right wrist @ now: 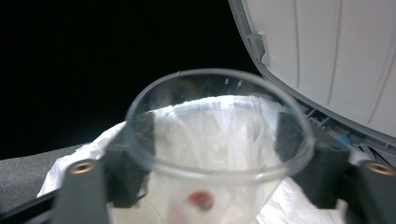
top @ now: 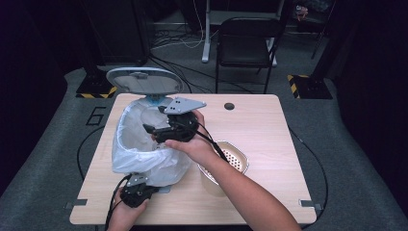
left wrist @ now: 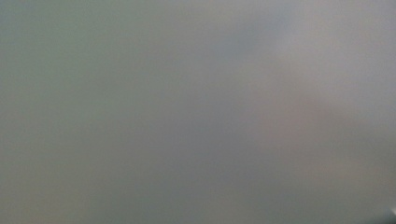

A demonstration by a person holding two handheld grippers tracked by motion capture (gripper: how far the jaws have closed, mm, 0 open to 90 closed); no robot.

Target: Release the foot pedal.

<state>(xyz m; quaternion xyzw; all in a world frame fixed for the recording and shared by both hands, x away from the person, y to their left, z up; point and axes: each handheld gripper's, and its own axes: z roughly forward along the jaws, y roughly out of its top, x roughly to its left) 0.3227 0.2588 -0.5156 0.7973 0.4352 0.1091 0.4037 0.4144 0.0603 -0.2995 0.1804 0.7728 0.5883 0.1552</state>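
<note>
Looking down from the high view, the right claw (top: 153,129) hangs over the mouth of a small bin lined with a white bag (top: 144,154), which stands at 9 o'clock of the counter (top: 260,125) centre. The bin's grey lid (top: 143,80) stands raised at 12 o'clock of the bag. The left claw (top: 144,188) sits low at 6 o'clock of the bin, pressed against the bag's outside; whether its jaws are apart or together cannot be told. A perforated white bowl (top: 231,161) rests on the counter at 3 o'clock of the bin, partly under the right forearm. A black folding chair (top: 245,43) stands on the floor beyond the counter.

In the left gripper view everything is a blurred grey field, and no state of the jaws can be read from it.

In the right gripper view the two black jaws are clamped on a clear plastic cup (right wrist: 219,135), one at 9 o'clock and one at 3 o'clock of its rim. A small red object (right wrist: 201,199) lies inside the cup, and the white bag is seen beyond it, with the lid's underside at 1 o'clock.

The step in hand appears to be emptying the cup into the bin. The next move probably calls for tipping the cup further, mouth kept over the bag, while the left claw steadies the bin.
</note>
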